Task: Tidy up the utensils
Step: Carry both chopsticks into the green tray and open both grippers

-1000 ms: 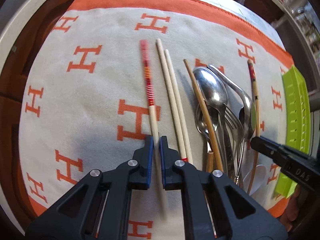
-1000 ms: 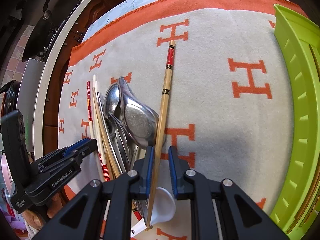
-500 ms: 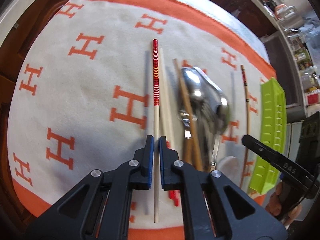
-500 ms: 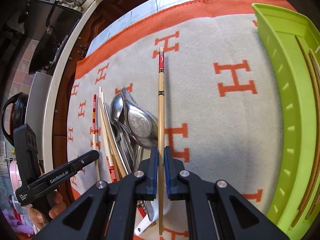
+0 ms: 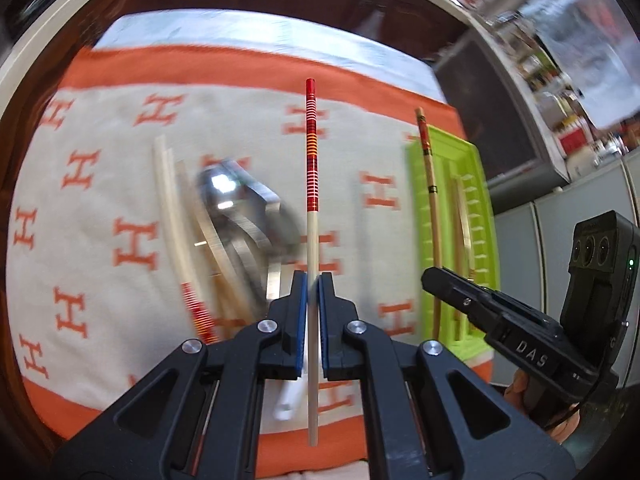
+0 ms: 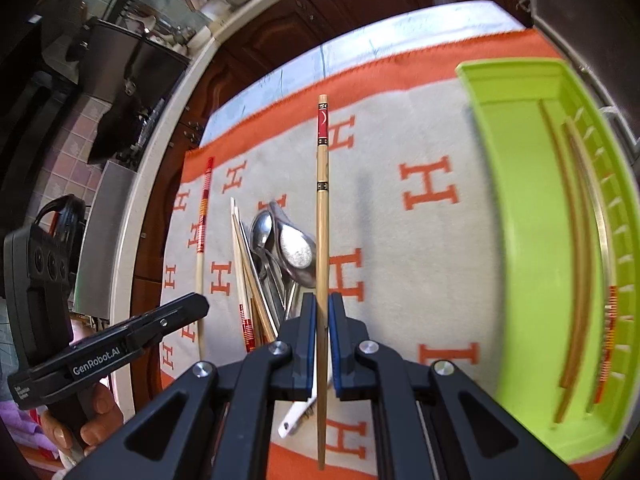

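Note:
My left gripper [image 5: 312, 284] is shut on a pale chopstick with red and orange stripes [image 5: 311, 148], held up above the cloth. My right gripper [image 6: 322, 304] is shut on a brown bamboo chopstick with a red end [image 6: 322, 208], also lifted. In the left wrist view the right gripper [image 5: 436, 280] shows at the right, its chopstick [image 5: 430, 184] over the green tray [image 5: 486, 208]. In the right wrist view the left gripper [image 6: 196, 306] shows at lower left with the striped chopstick [image 6: 202, 220]. A pile of metal spoons [image 6: 294, 254] and loose chopsticks [image 6: 240, 256] lies on the cloth.
A beige cloth with orange H marks and an orange border [image 6: 424, 240] covers the table. The green tray [image 6: 516, 216] at the right holds several chopsticks [image 6: 576, 248]. A white ceramic spoon [image 6: 296, 416] lies near the front edge. Dark cabinets and a counter stand beyond.
Both grippers have risen from the cloth, each lifting its chopstick. The right jaws closed on the bamboo chopstick. The left gripper swung right, so the spoon pile now lies to its left.

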A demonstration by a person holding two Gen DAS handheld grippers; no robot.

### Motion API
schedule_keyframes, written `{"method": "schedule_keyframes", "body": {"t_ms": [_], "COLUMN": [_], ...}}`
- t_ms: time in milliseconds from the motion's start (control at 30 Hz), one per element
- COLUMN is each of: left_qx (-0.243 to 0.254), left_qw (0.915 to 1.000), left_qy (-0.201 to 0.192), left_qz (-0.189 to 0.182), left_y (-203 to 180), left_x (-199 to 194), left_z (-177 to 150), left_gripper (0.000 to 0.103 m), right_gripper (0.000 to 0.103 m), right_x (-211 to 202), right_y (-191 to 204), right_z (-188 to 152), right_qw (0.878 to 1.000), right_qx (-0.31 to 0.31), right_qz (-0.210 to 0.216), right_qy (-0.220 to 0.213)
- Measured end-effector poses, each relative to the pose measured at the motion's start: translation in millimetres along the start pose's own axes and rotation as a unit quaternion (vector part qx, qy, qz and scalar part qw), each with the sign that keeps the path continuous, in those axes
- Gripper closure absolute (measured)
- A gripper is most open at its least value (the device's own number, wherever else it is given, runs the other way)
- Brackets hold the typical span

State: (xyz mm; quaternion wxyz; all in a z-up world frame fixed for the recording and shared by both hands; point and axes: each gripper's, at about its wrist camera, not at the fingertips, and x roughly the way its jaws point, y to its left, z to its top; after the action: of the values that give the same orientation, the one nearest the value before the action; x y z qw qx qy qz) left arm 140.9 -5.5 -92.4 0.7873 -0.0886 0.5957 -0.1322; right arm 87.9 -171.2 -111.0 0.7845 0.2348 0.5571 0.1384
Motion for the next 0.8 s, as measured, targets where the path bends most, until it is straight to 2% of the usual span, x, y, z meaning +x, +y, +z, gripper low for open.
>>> {"method": "schedule_keyframes", "body": {"t_ms": [200, 400, 500, 633, 800], "left_qx": [0.059, 0.087, 0.096, 0.101, 0.117], "left_qw": [0.998, 0.9955, 0.9946, 0.994, 0.9925], "left_qy": [-0.003, 0.015, 0.024, 0.036, 0.034], "left_qz": [-0.021, -0.033, -0.033, -0.02, 0.0], "left_y": [-87, -153, -171, -186, -192], "left_x": [11, 47, 66, 93, 106], "left_z": [9, 19, 20, 19, 15], "left_gripper": [0.1, 0.1, 0.1, 0.1, 0.099], "right_gripper": [0.097, 0.097, 0.097, 0.097, 0.097], "right_x": [-47, -75, -79, -76, -70], "right_y": [-26, -72, -92, -110, -124], "right_z": [-1, -1, -2, -2, -5], "right_qw": [0.999, 0.995, 0.992, 0.991, 0.99], "right_qx": [-0.01, 0.021, 0.031, 0.039, 0.041], "right_qz": [-0.03, -0.077, -0.106, -0.118, -0.129], "right_qy": [-0.043, -0.068, -0.068, -0.059, -0.047]}}
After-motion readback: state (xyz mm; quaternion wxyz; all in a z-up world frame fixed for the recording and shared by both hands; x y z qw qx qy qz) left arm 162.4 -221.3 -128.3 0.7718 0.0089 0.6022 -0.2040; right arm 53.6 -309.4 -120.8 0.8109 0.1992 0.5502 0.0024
